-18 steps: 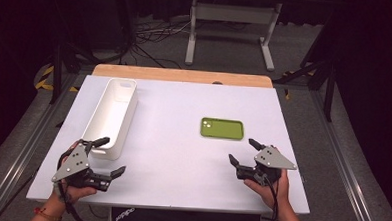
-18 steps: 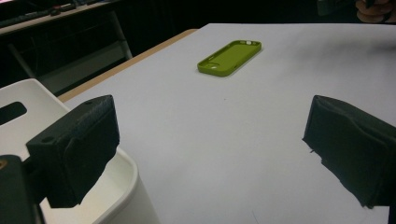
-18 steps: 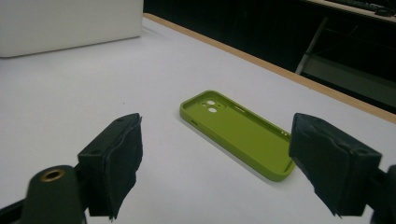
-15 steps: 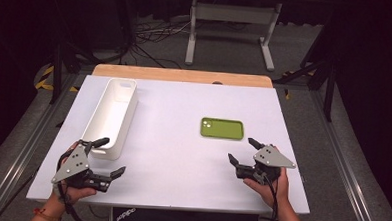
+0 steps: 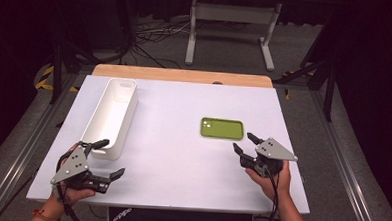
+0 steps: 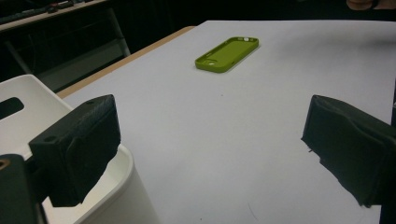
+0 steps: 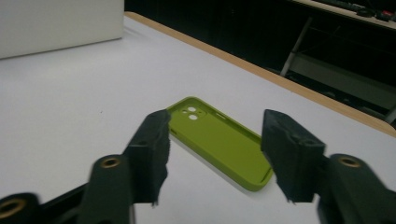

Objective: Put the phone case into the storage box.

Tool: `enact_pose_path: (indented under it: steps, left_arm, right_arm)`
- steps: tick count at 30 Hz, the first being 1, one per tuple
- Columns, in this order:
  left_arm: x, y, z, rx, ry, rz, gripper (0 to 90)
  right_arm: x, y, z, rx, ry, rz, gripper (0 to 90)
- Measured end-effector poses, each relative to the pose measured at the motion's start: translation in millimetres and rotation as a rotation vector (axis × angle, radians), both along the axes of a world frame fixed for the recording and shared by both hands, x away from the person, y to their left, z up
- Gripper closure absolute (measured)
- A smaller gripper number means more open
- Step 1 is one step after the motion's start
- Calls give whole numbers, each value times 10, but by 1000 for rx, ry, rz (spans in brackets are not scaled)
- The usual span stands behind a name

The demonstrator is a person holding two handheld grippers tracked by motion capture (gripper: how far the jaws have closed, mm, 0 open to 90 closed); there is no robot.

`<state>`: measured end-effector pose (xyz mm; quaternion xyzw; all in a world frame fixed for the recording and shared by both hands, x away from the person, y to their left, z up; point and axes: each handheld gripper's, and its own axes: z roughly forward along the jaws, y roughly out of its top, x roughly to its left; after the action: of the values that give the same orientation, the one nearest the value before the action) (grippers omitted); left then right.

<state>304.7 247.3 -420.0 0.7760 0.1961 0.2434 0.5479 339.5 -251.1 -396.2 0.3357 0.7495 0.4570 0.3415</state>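
Note:
A green phone case [image 5: 222,128] lies flat on the white table [image 5: 182,160], right of centre, with its inside facing up. My right gripper [image 5: 245,143] sits just in front of its near right corner, jaws partly open and holding nothing. In the right gripper view the phone case [image 7: 233,156] lies on the table just beyond the gap between the jaws of my right gripper [image 7: 218,135]. My left gripper [image 5: 108,159] rests wide open at the front left, beside the near end of a white bin [image 5: 111,114]. In the left gripper view, my left gripper [image 6: 210,135] holds nothing, and the phone case [image 6: 227,54] lies far ahead.
The long white bin [image 6: 126,163] stands along the table's left side with nothing seen in it. A wooden strip [image 5: 183,75] edges the table's far side. Beyond it are a metal stand [image 5: 233,14] and cables on the floor.
My right gripper has edged slightly forward toward the phone case. The left gripper has stayed where it was.

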Motion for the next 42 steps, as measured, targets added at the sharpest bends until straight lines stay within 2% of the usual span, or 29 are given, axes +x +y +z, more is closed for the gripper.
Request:
enact_pose_path:
  steps: [1,4,7,9,11,13,14,16,17,18,21,22,26,27,30,31,35,38,42]
  left_arm:
    - [-3,2,9,14,-4,-7,51]
    - [-11,-10,9,16,-8,-10,53]
    - [-8,-6,7,10,-5,-17,52]
    - [-13,-2,9,-7,-4,-26,49]
    - [-19,-2,13,-6,-10,-25,46]
    - [-15,-4,11,-4,-7,-24,47]
    - [-12,-5,9,-8,-4,-22,46]
    - [3,0,7,-8,-5,-16,45]
    - [9,2,5,-9,1,-16,42]
    - [11,3,3,-10,0,-13,41]
    - [5,11,-1,-26,-2,-13,41]
    - [2,17,5,-19,-5,-14,41]
    - [3,20,5,-25,-11,-11,41]
    - [4,20,4,-27,-10,-12,41]
    - [6,22,1,-26,-3,1,41]
    - [7,28,1,-26,0,-1,42]
    - [17,29,-4,-21,-8,22,44]
    - [29,33,-20,-25,2,37,46]
    - [49,37,-42,-30,9,42,43]
  right_arm:
    - [24,-7,22,3,8,0,577]
    - [109,-14,95,16,48,-17,777]
    - [201,-1,152,-5,82,-31,897]
    - [289,22,193,-72,73,-43,900]
    - [431,35,244,-88,100,-42,900]
    - [585,55,279,-113,100,-51,900]
    - [658,59,287,-100,111,-49,900]
    - [791,66,291,-107,119,-52,900]
    - [877,60,280,-92,131,-48,900]
    - [978,38,259,-43,153,-35,900]
    - [1160,32,196,-64,183,-58,900]
    - [1238,21,164,-44,201,-68,900]
    - [1447,45,62,-79,237,-117,900]
    - [1482,55,35,-94,244,-122,900]
    - [1538,67,-21,-98,264,-132,900]
    - [1578,76,-71,-117,275,-147,900]
    - [1676,56,-197,-132,309,-174,900]
    - [1730,20,-279,-113,322,-198,900]
    - [1779,-2,-350,-111,341,-206,900]
